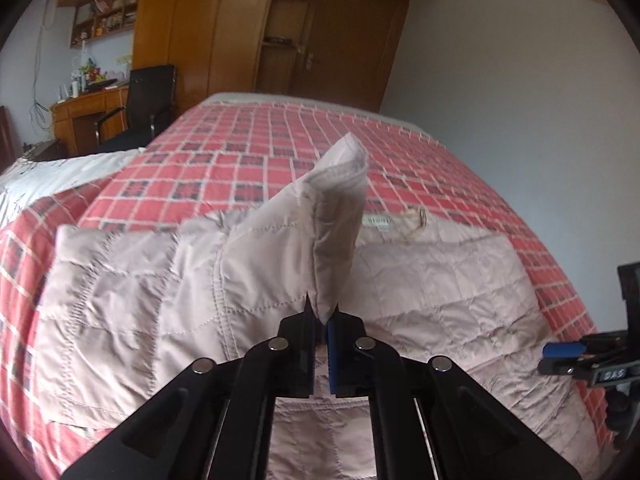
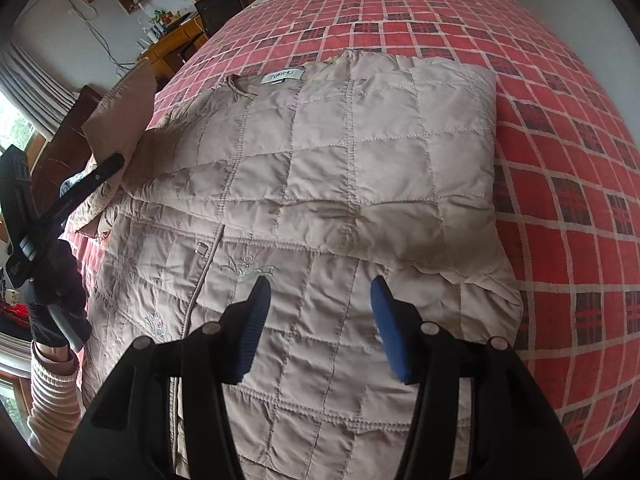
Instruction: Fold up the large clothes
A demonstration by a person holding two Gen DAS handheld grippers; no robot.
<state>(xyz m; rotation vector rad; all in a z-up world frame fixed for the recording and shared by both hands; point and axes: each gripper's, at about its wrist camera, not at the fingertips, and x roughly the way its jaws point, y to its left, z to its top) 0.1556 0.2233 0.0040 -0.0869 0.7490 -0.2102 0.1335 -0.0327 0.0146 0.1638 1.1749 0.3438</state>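
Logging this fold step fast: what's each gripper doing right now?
Left gripper: closed on the quilted jacket's sleeve.
Right gripper: open, empty, above the quilted jacket.

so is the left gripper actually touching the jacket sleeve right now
Touching. In the left wrist view the left gripper has its jaws closed on a fold of the sleeve, which rises straight from between them.

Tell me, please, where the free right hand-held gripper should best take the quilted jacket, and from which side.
Probably the lower right side edge of the quilted jacket, approached from above and the right. There the fabric ends on the bedspread, giving a free edge. The right hand-held gripper hovers open nearby; the left hand-held gripper already pinches the raised sleeve.
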